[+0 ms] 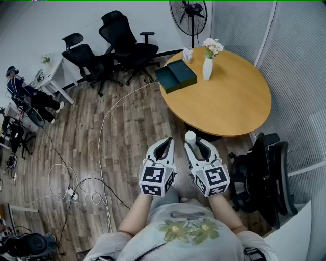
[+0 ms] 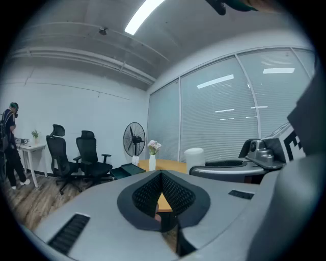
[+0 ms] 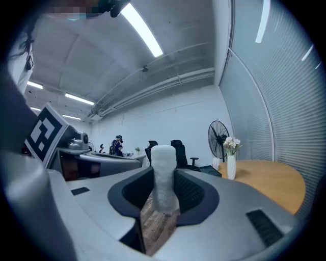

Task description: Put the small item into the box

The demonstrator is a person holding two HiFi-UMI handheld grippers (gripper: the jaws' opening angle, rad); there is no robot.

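Note:
A small white cylinder [image 1: 190, 137] with a foam-like skin stands upright between the jaws of my right gripper [image 1: 196, 145], which is shut on it. In the right gripper view the cylinder [image 3: 164, 176] rises above the dark pads [image 3: 189, 192]. My left gripper [image 1: 163, 148] hangs just to its left, with its jaws together at the tips and nothing in them. The dark green box [image 1: 175, 75] lies open on the far left rim of the round wooden table [image 1: 239, 102], well ahead of both grippers. The left gripper view shows the box [image 2: 127, 171] far off.
A white vase with flowers [image 1: 208, 65] stands on the table near the box. Black office chairs [image 1: 125, 43] and a standing fan [image 1: 189, 15] are behind it. Another chair [image 1: 270, 176] is close on my right. Cables [image 1: 102, 148] trail over the wood floor. A person [image 1: 20, 89] stands far left.

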